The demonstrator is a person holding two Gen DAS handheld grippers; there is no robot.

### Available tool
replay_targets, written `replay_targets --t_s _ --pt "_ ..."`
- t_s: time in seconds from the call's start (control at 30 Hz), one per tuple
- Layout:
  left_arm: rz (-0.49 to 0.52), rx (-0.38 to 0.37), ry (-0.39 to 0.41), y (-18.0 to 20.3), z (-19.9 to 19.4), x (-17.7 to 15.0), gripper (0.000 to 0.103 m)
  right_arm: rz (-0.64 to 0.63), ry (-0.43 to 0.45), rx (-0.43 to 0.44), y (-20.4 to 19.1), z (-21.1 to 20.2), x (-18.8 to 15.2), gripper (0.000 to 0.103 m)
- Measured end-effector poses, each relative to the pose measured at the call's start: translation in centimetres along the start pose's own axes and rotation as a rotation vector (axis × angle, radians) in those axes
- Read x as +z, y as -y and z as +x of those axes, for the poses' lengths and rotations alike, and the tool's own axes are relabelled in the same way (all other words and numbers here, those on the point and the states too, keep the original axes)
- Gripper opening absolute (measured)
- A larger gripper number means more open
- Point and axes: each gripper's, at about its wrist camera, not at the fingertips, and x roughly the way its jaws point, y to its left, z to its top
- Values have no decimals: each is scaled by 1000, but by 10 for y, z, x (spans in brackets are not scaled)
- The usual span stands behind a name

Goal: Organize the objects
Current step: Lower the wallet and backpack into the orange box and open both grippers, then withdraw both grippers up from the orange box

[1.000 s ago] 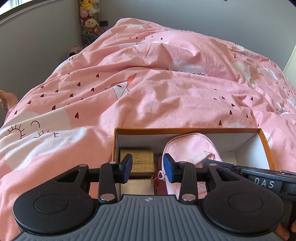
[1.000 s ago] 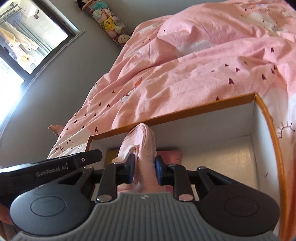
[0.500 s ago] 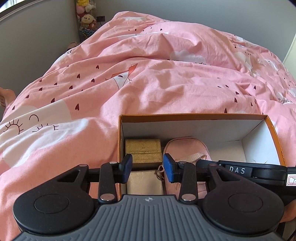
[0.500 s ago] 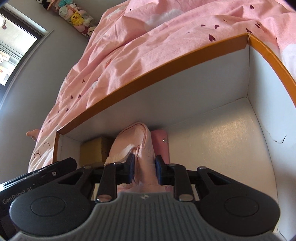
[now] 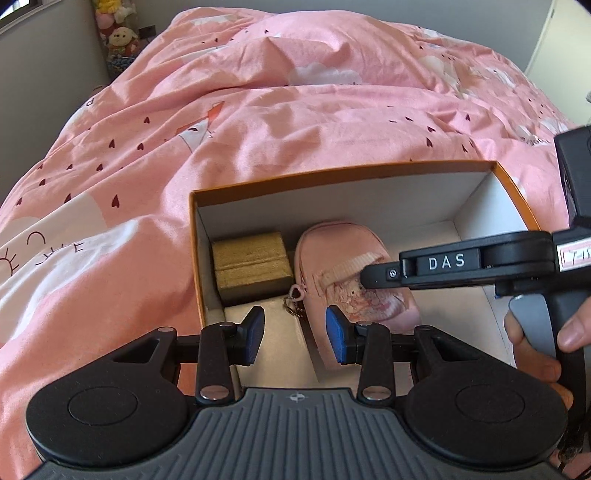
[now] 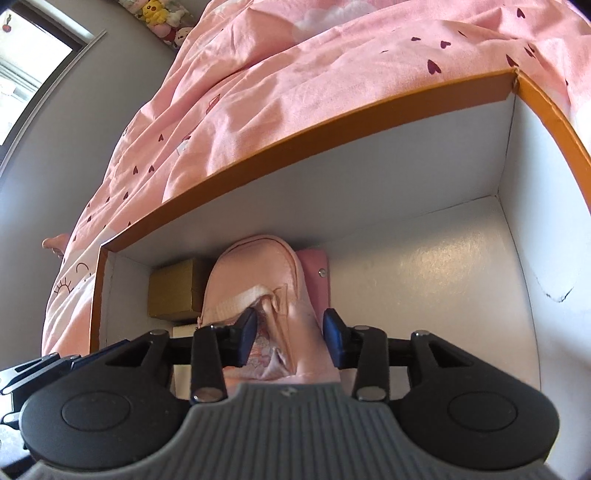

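An orange-rimmed white box point(image 5: 332, 173) point(image 6: 332, 122) sits on the pink bed. Inside lie a pink pouch point(image 5: 343, 258) point(image 6: 255, 273), a tan square box point(image 5: 251, 262) point(image 6: 173, 291) at the left end, a white flat item point(image 5: 273, 339) in front of it and a pink flat case point(image 6: 316, 273) under the pouch. My right gripper point(image 6: 290, 332) is open, its fingers on either side of the pouch; it shows in the left wrist view point(image 5: 373, 275) above the pouch. My left gripper point(image 5: 295, 334) is open and empty above the box's near left part.
A pink duvet with hearts point(image 5: 295, 92) covers the bed around the box. Plush toys point(image 5: 118, 33) stand in the far left corner by the grey wall. The right half of the box floor point(image 6: 436, 280) is bare white.
My right gripper lowered the pouch into the box and opened, letting it go. The left gripper pulled back and up, showing more of the box.
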Motion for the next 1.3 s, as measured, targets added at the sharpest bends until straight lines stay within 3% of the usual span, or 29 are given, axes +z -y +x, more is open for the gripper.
replay_targets --t_s 0.1,0.33,0.47,0.63,0.77,1.07,1.2,1.3 --pt "65 -40 -34 7 1 -4 53 -64 -3 6 -3 -10 -1 45" --pt "199 -64 -106 29 17 -13 54 -284 -49 -22 -12 -34 -8 44" --pt "225 -29 -129 33 27 -17 52 -399 -115 -64 -9 -37 -19 42" --pt "201 -10 -124 31 29 -16 46 -421 -132 -74 -4 -42 -28 40" --pt "182 -16 -91 31 14 -20 48 -415 -90 -61 -4 -55 -33 40" --pt "47 -115 62 37 -68 -54 51 -396 140 40 -2 -137 -71 42" --pt "-26 -135 64 42 -80 -75 53 -397 193 92 -3 -167 -96 43" --pt "-64 -147 31 44 -79 -94 58 -393 204 93 -1 -177 -113 52"
